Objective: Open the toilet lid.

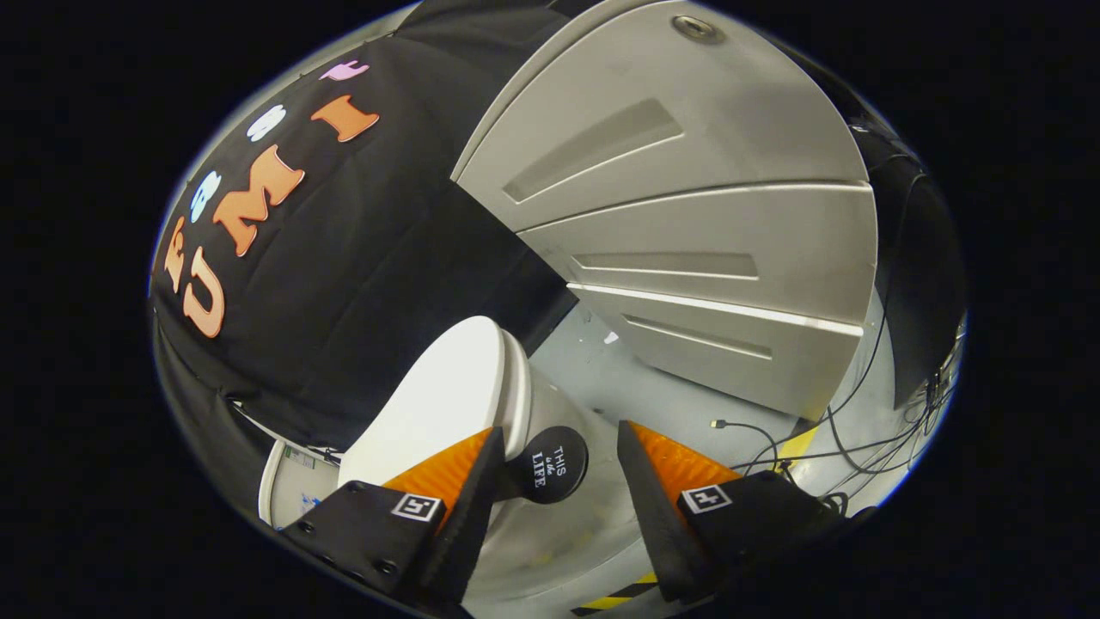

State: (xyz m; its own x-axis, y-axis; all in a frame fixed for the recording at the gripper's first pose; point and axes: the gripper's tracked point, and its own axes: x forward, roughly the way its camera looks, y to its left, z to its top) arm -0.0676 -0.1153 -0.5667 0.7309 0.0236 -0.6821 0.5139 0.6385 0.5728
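The view is tilted. A white toilet lid [438, 404] lies down on its seat, above the pale bowl [550, 533]. A black round pull tab [550, 464] sticks out from the lid's front edge. My gripper [559, 427] is open, with one finger on each side of the tab. The tab sits close against the left finger [468, 490], and a wide gap separates it from the right finger [653, 490]. Whether the left finger touches the tab I cannot tell.
A grey panelled wall [687, 223] stands beyond the toilet across a pale floor [601, 370]. Black cables [825, 430] trail over the floor past the right finger. Yellow-black tape [619, 597] marks the floor by the bowl. The cistern [288, 481] shows behind the lid.
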